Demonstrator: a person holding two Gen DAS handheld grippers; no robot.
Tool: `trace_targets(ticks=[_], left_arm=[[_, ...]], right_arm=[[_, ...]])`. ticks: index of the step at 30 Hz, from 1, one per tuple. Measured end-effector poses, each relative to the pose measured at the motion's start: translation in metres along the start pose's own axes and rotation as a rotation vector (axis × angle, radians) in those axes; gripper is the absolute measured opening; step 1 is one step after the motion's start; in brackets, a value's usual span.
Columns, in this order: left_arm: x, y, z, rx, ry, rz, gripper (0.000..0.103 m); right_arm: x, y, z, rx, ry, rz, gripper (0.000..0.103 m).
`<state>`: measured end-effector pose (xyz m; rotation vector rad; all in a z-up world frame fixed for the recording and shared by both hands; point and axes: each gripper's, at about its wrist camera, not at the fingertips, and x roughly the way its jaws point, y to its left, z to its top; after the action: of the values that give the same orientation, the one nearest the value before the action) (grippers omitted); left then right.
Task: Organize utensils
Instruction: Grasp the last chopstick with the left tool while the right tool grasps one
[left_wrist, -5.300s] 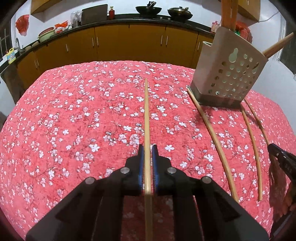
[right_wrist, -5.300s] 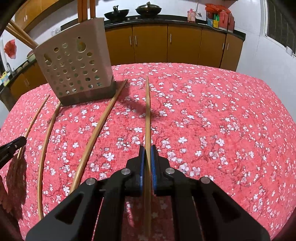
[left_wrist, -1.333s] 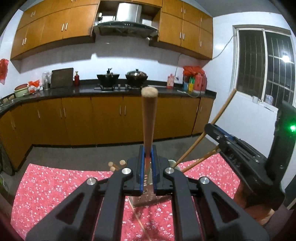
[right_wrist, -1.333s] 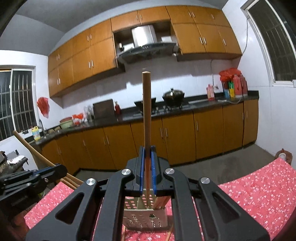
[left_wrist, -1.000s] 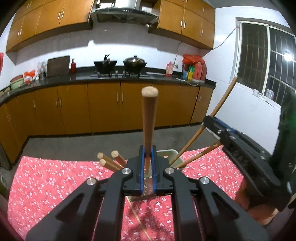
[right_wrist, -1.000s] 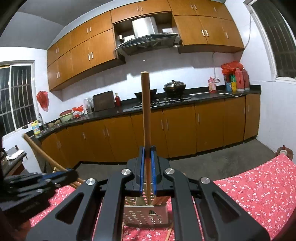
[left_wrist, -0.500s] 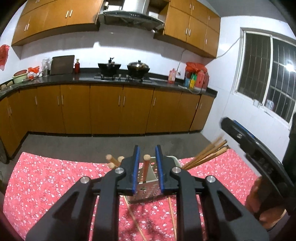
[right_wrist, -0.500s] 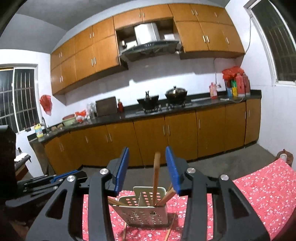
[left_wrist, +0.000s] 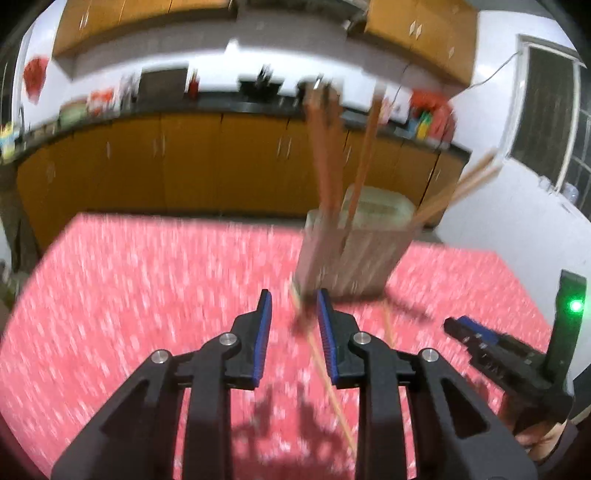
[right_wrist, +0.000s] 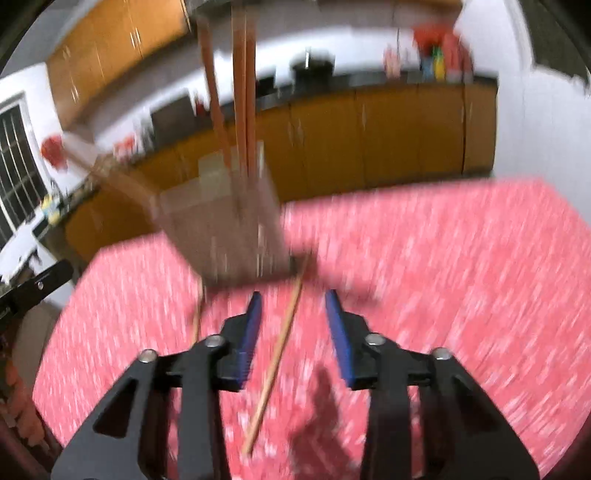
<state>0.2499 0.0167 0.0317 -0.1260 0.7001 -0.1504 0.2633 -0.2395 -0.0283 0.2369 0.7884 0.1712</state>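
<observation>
Both views are motion-blurred. A beige perforated utensil holder stands on the red floral tablecloth with several wooden chopsticks upright in it; it also shows in the right wrist view. My left gripper is open and empty, low over the cloth in front of the holder. A loose chopstick lies on the cloth by it, another chopstick to its right. My right gripper is open and empty; a loose chopstick lies between its fingers' line on the cloth.
The right gripper's body with a green light is at the right of the left wrist view. The left gripper is at the left edge of the right wrist view. Wooden kitchen cabinets stand beyond the table's far edge.
Both grippers released their chopsticks into the holder and opened. Both then dropped and tilted down toward the cloth, in fast motion.
</observation>
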Motion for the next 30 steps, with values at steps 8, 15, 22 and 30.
trace_targets(ticks=[8, 15, 22, 30], left_arm=[[0.035, 0.014, -0.038, -0.053, 0.113, 0.058, 0.026], [0.044, 0.001, -0.048, -0.041, 0.137, 0.021, 0.029], [0.062, -0.037, -0.060, 0.041, 0.188, -0.017, 0.029], [0.090, -0.062, -0.077, 0.118, 0.244, 0.098, 0.016]], right_arm=[[0.037, 0.021, -0.037, -0.065, 0.105, -0.028, 0.029], [0.036, 0.017, -0.040, -0.076, 0.085, -0.111, 0.008], [0.021, -0.035, -0.033, 0.061, 0.064, -0.208, 0.008], [0.011, -0.053, -0.037, 0.082, 0.065, -0.210, 0.008]])
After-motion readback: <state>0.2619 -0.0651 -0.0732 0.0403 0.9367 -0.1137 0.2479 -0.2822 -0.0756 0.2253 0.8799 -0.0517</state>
